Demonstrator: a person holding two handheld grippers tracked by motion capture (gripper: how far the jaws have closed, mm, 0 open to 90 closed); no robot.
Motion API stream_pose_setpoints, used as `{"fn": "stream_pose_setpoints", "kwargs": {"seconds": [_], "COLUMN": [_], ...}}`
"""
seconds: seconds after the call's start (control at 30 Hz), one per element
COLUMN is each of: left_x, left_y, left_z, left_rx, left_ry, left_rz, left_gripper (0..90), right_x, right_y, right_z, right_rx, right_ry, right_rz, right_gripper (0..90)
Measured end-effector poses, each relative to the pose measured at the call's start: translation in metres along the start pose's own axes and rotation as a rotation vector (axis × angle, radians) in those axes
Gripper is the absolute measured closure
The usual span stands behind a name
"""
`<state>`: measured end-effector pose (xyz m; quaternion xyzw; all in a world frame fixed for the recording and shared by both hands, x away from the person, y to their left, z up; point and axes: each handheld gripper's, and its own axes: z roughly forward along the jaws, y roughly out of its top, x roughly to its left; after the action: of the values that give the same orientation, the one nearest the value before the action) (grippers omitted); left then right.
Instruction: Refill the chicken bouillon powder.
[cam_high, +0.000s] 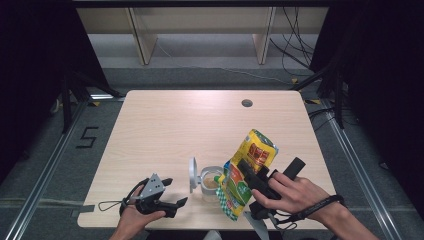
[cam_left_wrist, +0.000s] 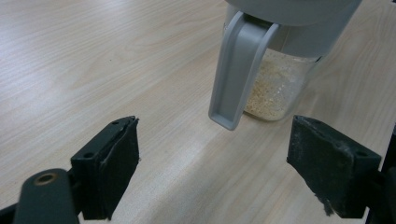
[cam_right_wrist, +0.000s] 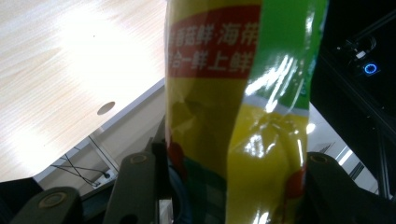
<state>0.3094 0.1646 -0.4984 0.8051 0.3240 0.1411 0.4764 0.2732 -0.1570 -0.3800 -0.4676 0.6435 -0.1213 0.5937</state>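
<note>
Snack bag tipped over an open jar on the wooden table (cam_high: 165, 125)

The right gripper (cam_high: 257, 182) clamps the yellow-green bag (cam_high: 247, 172), whose red band bears Chinese characters, seemingly "海带"; its mouth touches the clear jar (cam_high: 210, 182), hinged grey lid (cam_high: 192, 174) up. The left gripper (cam_high: 172, 192) gapes empty nearby.

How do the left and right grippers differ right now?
The left gripper is open with nothing between its jaws; the right gripper is shut on the yellow-green bag. The left gripper sits low over the table, aimed at the jar; the right gripper holds the bag tilted over the jar's open mouth. Both are black, two-jawed and hand-held.
</note>
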Motion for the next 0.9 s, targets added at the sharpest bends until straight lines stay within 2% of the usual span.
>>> {"fn": "stream_pose_setpoints", "kwargs": {"seconds": [0.03, 0.07, 0.1, 0.2, 0.23, 0.27, 0.3, 0.33, 0.37, 0.47, 0.5, 0.53, 0.57, 0.6, 0.63, 0.67, 0.73, 0.8, 0.87, 0.9], "left_x": [0.0006, -0.0001, 0.0014, 0.0004, 0.0007, 0.0009, 0.0009, 0.0011, 0.0012, 0.0003, 0.0004, 0.0000, 0.0002, 0.0002, 0.0007, 0.0014, 0.0004, 0.0005, 0.0004, 0.0005], "left_y": [0.0004, 0.0002, 0.0010, 0.0005, 0.0006, 0.0007, 0.0007, 0.0009, 0.0009, 0.0002, 0.0002, 0.0002, 0.0003, 0.0005, 0.0007, 0.0010, 0.0004, 0.0004, 0.0004, 0.0004], "left_z": [-0.0010, -0.0009, -0.0015, -0.0013, -0.0011, -0.0010, -0.0010, -0.0011, -0.0011, -0.0009, -0.0009, -0.0006, -0.0009, -0.0008, -0.0010, -0.0011, -0.0011, -0.0011, -0.0012, -0.0012], "left_rx": [0.011, 0.006, 0.011, 0.011, 0.011, 0.009, 0.009, 0.009, 0.009, 0.009, 0.011, 0.006, 0.008, 0.005, 0.005, 0.006, 0.010, 0.010, 0.008, 0.009], "left_ry": [0.001, 0.004, -0.001, 0.005, 0.002, 0.006, 0.005, 0.006, 0.007, 0.004, 0.003, 0.003, 0.003, 0.004, 0.003, 0.002, 0.004, 0.004, 0.004, 0.005], "left_rz": [0.011, 0.005, 0.028, 0.014, 0.019, 0.024, 0.022, 0.026, 0.027, 0.000, 0.001, -0.004, -0.001, 0.003, 0.012, 0.024, 0.000, 0.000, 0.001, 0.002], "left_gripper": [16.1, 16.1, 16.1, 16.1, 16.1, 16.1, 16.1, 16.1, 16.1, 16.1, 16.1, 16.1, 16.1, 16.1, 16.0, 16.1, 16.1, 16.1, 16.1, 16.1], "right_x": [0.0004, 0.0006, 0.0008, 0.0012, 0.0009, 0.0017, 0.0019, 0.0006, 0.0005, 0.0018, 0.0029, 0.0020, 0.0040, 0.0000, 0.0000, 0.0014, 0.0019, 0.0010, -0.0005, 0.0000], "right_y": [-0.0001, -0.0004, -0.0007, -0.0024, -0.0033, -0.0033, -0.0039, -0.0050, -0.0055, -0.0056, -0.0052, -0.0056, -0.0049, -0.0062, -0.0061, -0.0056, -0.0050, -0.0055, -0.0075, -0.0074], "right_z": [0.0000, 0.0000, -0.0003, -0.0014, -0.0019, -0.0023, -0.0026, -0.0025, -0.0026, -0.0033, -0.0034, -0.0032, -0.0034, -0.0029, -0.0025, -0.0031, -0.0032, -0.0033, -0.0028, -0.0028], "right_rx": [0.004, 0.007, 0.009, 0.007, 0.012, 0.012, 0.013, 0.012, 0.011, 0.016, 0.016, 0.015, 0.017, 0.015, 0.011, 0.017, 0.015, 0.019, 0.019, 0.020], "right_ry": [0.000, 0.003, 0.003, 0.003, 0.005, 0.004, 0.000, 0.007, 0.009, 0.002, 0.005, 0.002, 0.004, 0.004, 0.010, 0.003, 0.002, 0.000, 0.004, 0.004], "right_rz": [-0.002, -0.003, -0.003, 0.004, -0.011, 0.005, 0.001, -0.034, -0.041, -0.013, 0.009, -0.007, 0.024, -0.042, -0.052, -0.015, 0.007, -0.003, -0.033, -0.024], "right_gripper": [57.6, 57.6, 57.6, 57.7, 57.7, 57.7, 57.7, 57.8, 57.8, 57.8, 57.9, 57.9, 57.9, 57.9, 57.9, 58.0, 58.0, 58.1, 58.1, 58.1]}}
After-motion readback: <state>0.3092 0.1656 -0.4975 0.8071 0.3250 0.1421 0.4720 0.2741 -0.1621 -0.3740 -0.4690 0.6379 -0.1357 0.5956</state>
